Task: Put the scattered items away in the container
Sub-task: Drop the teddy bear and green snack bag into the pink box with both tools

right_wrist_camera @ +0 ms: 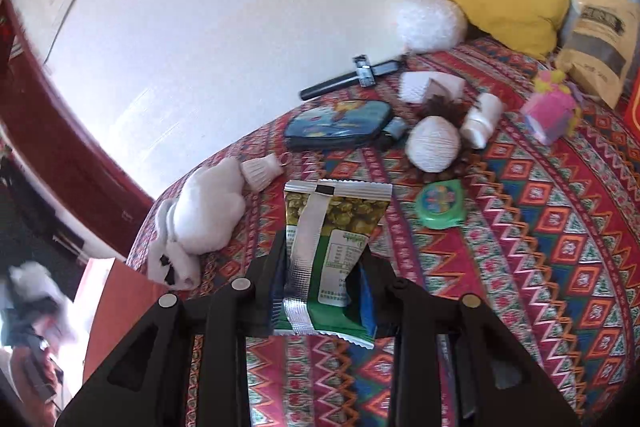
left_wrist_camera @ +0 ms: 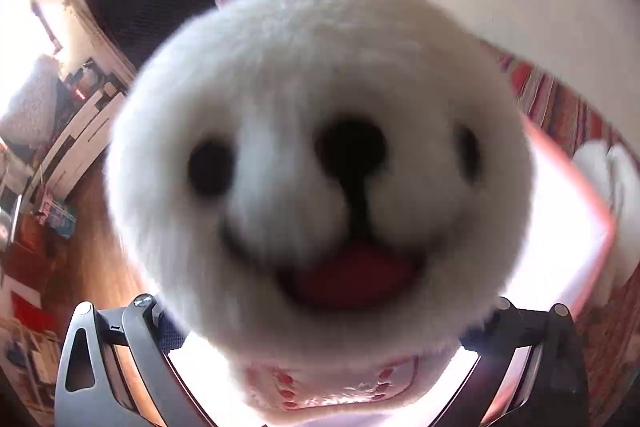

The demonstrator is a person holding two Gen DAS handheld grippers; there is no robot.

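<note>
The right gripper (right_wrist_camera: 320, 291) pinches a green snack packet (right_wrist_camera: 334, 247) above the red patterned bed cover (right_wrist_camera: 540, 227). Many things still lie there, like a white soft toy (right_wrist_camera: 204, 215) at centre left. The left view shows a fluffy white plush dog (left_wrist_camera: 320, 147) between the left gripper's (left_wrist_camera: 320, 339) wide fingers, over a bright pink-edged box (left_wrist_camera: 580, 227); I cannot tell if they squeeze it.
</note>
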